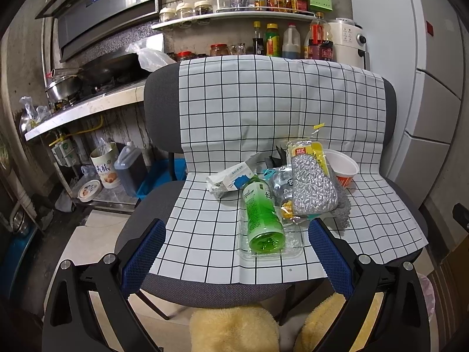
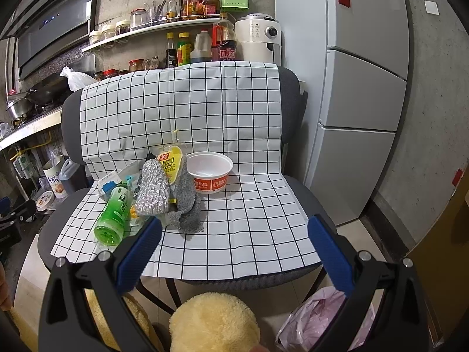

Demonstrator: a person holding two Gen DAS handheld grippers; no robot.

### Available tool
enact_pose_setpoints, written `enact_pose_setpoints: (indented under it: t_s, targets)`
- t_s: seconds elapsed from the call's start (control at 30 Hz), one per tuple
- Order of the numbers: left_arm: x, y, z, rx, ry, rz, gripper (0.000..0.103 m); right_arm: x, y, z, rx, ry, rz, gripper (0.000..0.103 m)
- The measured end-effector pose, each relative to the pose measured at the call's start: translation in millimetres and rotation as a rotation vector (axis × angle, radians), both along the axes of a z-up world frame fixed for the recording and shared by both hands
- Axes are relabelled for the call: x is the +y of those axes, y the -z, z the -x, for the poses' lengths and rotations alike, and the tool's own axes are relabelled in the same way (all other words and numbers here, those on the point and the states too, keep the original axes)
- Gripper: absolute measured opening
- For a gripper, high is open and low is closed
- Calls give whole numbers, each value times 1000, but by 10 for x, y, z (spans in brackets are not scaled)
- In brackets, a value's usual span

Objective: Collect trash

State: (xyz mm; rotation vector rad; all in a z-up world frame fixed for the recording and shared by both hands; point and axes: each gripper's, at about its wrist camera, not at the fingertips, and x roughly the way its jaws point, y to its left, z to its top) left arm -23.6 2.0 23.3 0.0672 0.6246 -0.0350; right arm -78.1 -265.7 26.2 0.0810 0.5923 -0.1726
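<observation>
A pile of trash lies on a chair covered with a checked cloth (image 1: 205,234). A green tea bottle (image 1: 262,214) lies in a clear plastic tray (image 1: 293,242). Beside it are a silver scrubbing pad (image 1: 313,189), a white and blue carton (image 1: 230,177), a yellow wrapper (image 1: 310,152) and an empty white and orange noodle cup (image 2: 209,171). A grey knitted cloth (image 2: 187,208) lies under the pad. My left gripper (image 1: 236,252) is open, just in front of the bottle. My right gripper (image 2: 234,242) is open over the seat's front, right of the pile. A bin with a pink bag (image 2: 316,319) stands below.
The chair stands in a kitchen. A stove counter with pans (image 1: 88,94) is at the left, shelves of bottles and jars (image 1: 263,14) behind, a white fridge (image 2: 360,88) at the right. Yellow fluffy slippers (image 2: 214,322) are on the floor below.
</observation>
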Motion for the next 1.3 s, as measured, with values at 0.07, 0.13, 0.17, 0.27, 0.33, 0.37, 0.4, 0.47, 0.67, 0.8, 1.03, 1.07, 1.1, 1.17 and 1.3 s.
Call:
enact_pose_setpoints:
  t_s: [0.07,0.13,0.17,0.27,0.33,0.37,0.4,0.47,0.67,0.8,1.03,1.07,1.1,1.17,1.3]
  targets:
    - [3,6,2,1,0,1,96,-14,-7,2,1,2,0,97]
    - [3,10,-1,0,-1,1,96,-28,-2,2,1,2,-1,97]
    - [-2,7,-2,0,-1,0,96,-33,-3,4,1,1,-2,97]
    - [-2,10,-4,1,-1,1,96,-36,-3,5,-2,5,-2,97]
    - [-4,17,-4,2,-3,0,96,-42,-6,2,0,9,-2,97]
    - [-4,19,-6,3,-3,0,96,-41,-6,4,-1,9,-2,97]
    - [-1,24,-6,4,-3,1,96,-42,-6,3,0,9,-1,97]
    - [-5,19,-7,2,-4,1,96,-43,-9,3,0,10,-1,97]
    - [-7,10,-12,3,-4,0,96,-45,-5,4,-1,9,-2,97]
    - [-7,4,-13,4,-5,1,96,-49,-5,-2,1,8,-2,97]
    - [-5,-4,-12,4,-6,2,96,-43,-1,-6,2,9,0,97]
    - [-5,-5,-13,4,-6,2,96,-44,0,-7,3,7,-1,97]
    - [-4,-4,-14,4,-6,2,96,-39,5,-8,3,7,0,97]
    - [-4,-3,-12,4,-6,1,96,-31,8,-13,4,7,1,97]
    - [-3,-4,-13,4,-6,1,96,-32,9,-15,3,6,0,97]
